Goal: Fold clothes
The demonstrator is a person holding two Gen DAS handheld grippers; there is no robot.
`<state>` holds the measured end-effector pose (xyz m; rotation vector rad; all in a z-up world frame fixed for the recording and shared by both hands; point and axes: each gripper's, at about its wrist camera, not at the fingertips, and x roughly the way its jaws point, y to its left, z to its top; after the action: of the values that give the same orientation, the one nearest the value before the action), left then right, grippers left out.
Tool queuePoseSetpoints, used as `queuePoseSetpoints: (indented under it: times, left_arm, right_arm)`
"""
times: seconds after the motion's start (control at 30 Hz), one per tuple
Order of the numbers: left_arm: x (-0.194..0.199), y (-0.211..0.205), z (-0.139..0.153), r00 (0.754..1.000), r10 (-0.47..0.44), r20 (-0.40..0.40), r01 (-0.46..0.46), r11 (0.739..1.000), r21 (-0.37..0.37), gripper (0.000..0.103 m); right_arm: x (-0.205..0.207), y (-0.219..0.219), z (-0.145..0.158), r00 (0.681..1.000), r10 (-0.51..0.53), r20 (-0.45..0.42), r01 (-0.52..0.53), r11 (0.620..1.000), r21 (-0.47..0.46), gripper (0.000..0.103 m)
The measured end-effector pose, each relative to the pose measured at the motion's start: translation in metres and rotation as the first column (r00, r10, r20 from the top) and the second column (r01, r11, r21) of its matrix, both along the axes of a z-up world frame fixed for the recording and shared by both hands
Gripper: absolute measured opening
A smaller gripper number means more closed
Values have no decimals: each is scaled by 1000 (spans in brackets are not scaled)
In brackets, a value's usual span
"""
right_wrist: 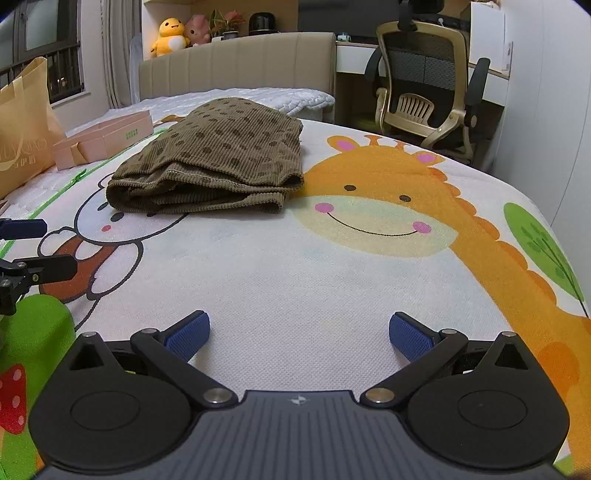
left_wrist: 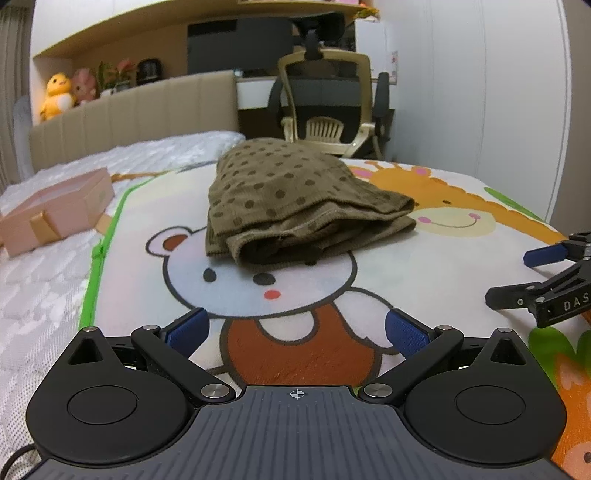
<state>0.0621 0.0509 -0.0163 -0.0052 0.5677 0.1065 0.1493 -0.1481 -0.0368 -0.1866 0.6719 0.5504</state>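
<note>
- Olive-brown dotted corduroy garment (left_wrist: 295, 199) lies folded in a thick stack on the cartoon-print mat (left_wrist: 424, 266); upper centre of the left wrist frame, upper left-centre of the right wrist frame (right_wrist: 214, 155).
- Stack sits across the top of the printed bear's head (left_wrist: 258, 280), its right edge touching the printed giraffe (right_wrist: 369, 206). Layered hems face the cameras.
- Left gripper (left_wrist: 295, 328): jaws spread wide, blue pads (left_wrist: 188, 328) apart, nothing between them; low over the bear print, well short of the garment.
- Right gripper (right_wrist: 299, 332): jaws also wide, empty, above plain mat near the giraffe's chin; clear of the garment.
- Each gripper shows in the other's view: the right one at right edge of the left wrist frame (left_wrist: 517, 277), the left one at left edge of the right wrist frame (right_wrist: 44, 247). Both parted there too.
- Pink gift box (left_wrist: 55, 214) on the white mattress (left_wrist: 37, 295), left of the mat, apart from the garment.
- Tan bag (right_wrist: 22, 125) at far left of the right wrist frame, just beside the box.
- Office chair (right_wrist: 424, 85) past the bed, upper right.
- Yellow plush (right_wrist: 170, 35) and pink plush (right_wrist: 197, 27) on the ledge behind the beige headboard (right_wrist: 236, 62).
</note>
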Motion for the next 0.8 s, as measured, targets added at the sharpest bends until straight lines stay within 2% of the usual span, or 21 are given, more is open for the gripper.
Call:
queuePoseSetpoints:
  times: [0.8]
  left_arm:
    - [3,5,-2,1000,12,-16,-13,999,-40,103]
  right_arm:
    - [0,0,0,1000,-1,1,1,1000,-1,103]
